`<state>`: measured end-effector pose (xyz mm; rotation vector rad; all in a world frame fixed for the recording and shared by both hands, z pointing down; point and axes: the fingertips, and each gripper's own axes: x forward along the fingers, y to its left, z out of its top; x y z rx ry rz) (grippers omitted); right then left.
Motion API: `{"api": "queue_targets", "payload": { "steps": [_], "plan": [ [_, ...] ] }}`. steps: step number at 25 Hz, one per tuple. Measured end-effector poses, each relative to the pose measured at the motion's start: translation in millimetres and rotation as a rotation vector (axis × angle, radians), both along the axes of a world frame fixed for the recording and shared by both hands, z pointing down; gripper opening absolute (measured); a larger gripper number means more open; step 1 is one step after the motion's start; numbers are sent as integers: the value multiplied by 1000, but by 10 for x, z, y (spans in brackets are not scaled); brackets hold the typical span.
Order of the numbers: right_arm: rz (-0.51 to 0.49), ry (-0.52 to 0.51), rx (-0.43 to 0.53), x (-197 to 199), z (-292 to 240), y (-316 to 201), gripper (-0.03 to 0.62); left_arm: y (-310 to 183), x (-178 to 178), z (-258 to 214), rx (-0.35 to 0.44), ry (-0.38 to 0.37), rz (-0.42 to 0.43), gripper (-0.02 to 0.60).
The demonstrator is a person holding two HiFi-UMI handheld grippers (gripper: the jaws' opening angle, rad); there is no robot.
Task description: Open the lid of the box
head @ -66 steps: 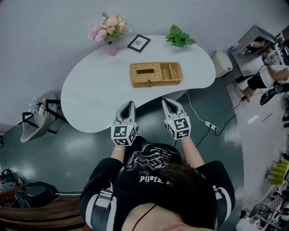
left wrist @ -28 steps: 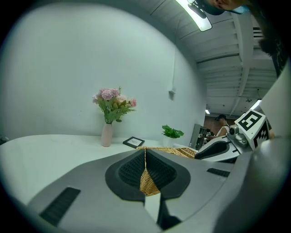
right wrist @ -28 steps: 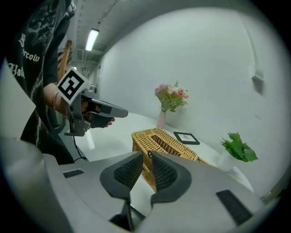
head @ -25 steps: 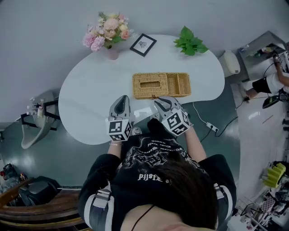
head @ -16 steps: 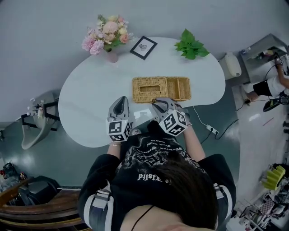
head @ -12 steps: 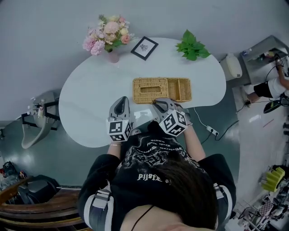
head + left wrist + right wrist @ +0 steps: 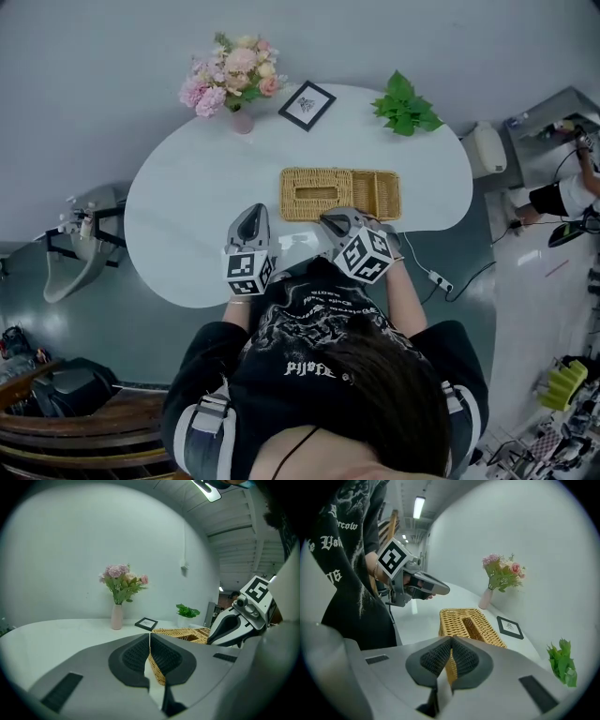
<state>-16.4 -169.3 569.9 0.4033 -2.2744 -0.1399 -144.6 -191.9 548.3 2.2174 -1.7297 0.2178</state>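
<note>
Right gripper (image 7: 451, 638): closed. The jaws have just been closing and their tips are now seen together. Wicker shows only through the gap below the tips, and whether any strand of the rim is caught cannot be told.
Left gripper (image 7: 149, 634): closed, with the jaw tips met and nothing held between them.
Box (image 7: 339, 192): a long wicker box, laid crosswise on the table just ahead of the right gripper. Its near long edge is met by that gripper's tips in the head view. From the left gripper it is set ahead and off to the right, clearly apart.
Lid (image 7: 457, 618): the woven top with an oblong slot, covering the box's left part. It is seen lying flat and down, directly beyond the right gripper's tips.
Open compartments: found at the box's right end, ahead and to the right of the right gripper.
Table (image 7: 187, 206): a white, rounded top, with both grippers held over its near edge, side by side and near each other.
Flowers (image 7: 232, 73): pink, in a vase, placed far ahead of the left gripper at the table's back edge.
Picture frame (image 7: 307, 105): set beyond the box, ahead of both grippers.
Plant (image 7: 406, 103): green, placed far ahead and to the right of the right gripper.
</note>
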Motion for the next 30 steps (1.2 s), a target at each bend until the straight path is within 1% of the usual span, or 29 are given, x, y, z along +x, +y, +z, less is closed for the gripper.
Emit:
{"api": "queue_targets", "payload": {
  "steps": [5,12,14,17,23,27,30],
  "plan": [
    [-47,50,-20,6,-40,-10,35,-16,-23,20,-9,4,-8,25],
    [-131,87,-56,-23,-161,-10,35,-35,-101,25,-15,12,-31,25],
    [-141,83,-57,-25,-225,-36,35,-32,-94,22,-17,19,-30,25],
    [-149,73,-36,-24,-307,-95,34,-14,-43,-3,-14,13,-16,25],
    [-177,62,-31,-8,-405,-191,34,-23,32,-46,-7,9,-14,25],
    [-196,39,-19,-24,-510,-238,35,-45,30,-167,26,-8,-17,25],
    [-205,24,8,-36,-609,-293,35,-76,28,-202,40,-4,-27,25]
  ]
}}
